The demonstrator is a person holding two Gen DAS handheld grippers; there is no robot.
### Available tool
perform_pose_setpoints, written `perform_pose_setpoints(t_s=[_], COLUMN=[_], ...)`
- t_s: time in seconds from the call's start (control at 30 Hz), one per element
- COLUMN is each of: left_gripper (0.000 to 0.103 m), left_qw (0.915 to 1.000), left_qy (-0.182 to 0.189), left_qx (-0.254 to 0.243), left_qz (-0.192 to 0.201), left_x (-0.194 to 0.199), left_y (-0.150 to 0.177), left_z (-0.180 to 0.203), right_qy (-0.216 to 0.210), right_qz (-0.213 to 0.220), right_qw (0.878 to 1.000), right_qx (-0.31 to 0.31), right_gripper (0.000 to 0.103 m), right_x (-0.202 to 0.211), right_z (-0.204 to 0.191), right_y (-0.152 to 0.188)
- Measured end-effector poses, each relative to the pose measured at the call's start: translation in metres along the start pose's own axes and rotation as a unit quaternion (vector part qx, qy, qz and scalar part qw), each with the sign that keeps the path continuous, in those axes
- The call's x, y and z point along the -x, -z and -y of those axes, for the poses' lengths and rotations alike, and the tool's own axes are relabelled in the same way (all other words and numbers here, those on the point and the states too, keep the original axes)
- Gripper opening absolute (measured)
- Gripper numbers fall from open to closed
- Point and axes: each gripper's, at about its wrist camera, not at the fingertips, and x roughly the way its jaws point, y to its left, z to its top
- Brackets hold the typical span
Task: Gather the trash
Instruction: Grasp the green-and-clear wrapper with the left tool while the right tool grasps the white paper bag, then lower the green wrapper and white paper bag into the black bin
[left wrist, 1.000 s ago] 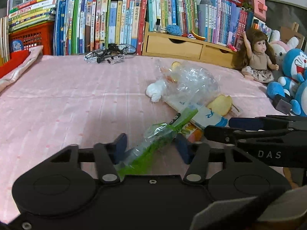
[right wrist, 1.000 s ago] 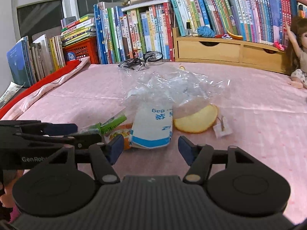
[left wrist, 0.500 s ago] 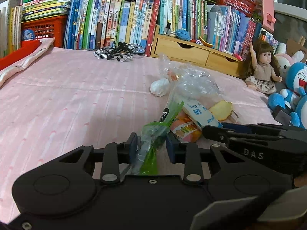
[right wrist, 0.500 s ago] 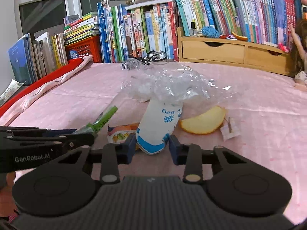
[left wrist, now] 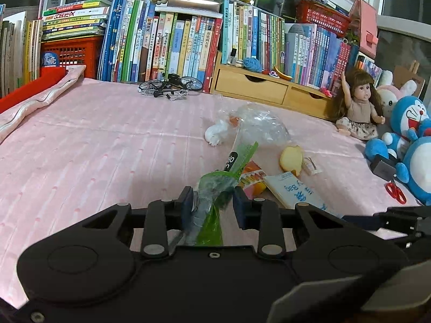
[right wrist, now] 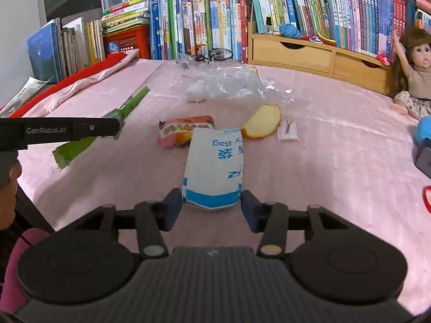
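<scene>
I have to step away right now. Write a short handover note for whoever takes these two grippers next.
Left gripper: shut on the crumpled green-and-clear plastic wrapper, lifted off the pink bedspread.
Right gripper: jaws opening around the white-and-blue paper bag, which lies flat, not gripped.
Still on the bed: orange snack packet, apple slice, small white tag, clear plastic bag, white tissue wad.
Done: wrapper picked up. Left: everything else; no bin in view.

Left gripper lifted green wrapper; right gripper reopening.
</scene>
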Motion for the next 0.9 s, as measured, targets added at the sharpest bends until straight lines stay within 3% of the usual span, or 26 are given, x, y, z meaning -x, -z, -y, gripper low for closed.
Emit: perform_pose_setpoints(t_s=[0.13, 0.37, 0.43, 0.47, 0.57, 0.73, 0.9], left_gripper=[0.030, 0.030, 0.030, 0.030, 0.030, 0.030, 0.030], left_qw=[1.0000, 0.9999, 0.9999, 0.9998, 0.9998, 0.9997, 0.9997], left_qy=[-0.002, -0.004, -0.002, -0.002, -0.002, -0.001, 0.001], left_qx=[-0.003, -0.010, -0.011, -0.012, -0.014, -0.017, -0.015], left_qz=[-0.005, -0.011, -0.012, -0.013, -0.015, -0.017, -0.016], left_x=[0.000, 0.002, 0.002, 0.003, 0.004, 0.009, 0.014], left_y=[0.001, 0.004, 0.004, 0.004, 0.005, 0.008, 0.010], left_z=[0.002, 0.005, 0.005, 0.005, 0.005, 0.006, 0.006], right_qy=[0.004, 0.013, 0.013, 0.015, 0.016, 0.015, 0.014], right_qz=[0.015, 0.007, 0.008, 0.008, 0.023, 0.037, 0.045], right_qw=[1.000, 1.000, 1.000, 1.000, 1.000, 0.999, 0.999], right_qx=[-0.003, -0.007, -0.009, -0.007, -0.001, -0.013, -0.016], right_gripper=[0.081, 0.082, 0.074, 0.063, 0.053, 0.042, 0.039], right_x=[-0.012, -0.047, -0.049, -0.048, -0.040, -0.028, -0.016], right_z=[-0.001, -0.004, -0.006, -0.008, -0.011, -0.010, -0.010], right_y=[-0.009, -0.015, -0.013, -0.011, -0.006, -0.006, -0.001])
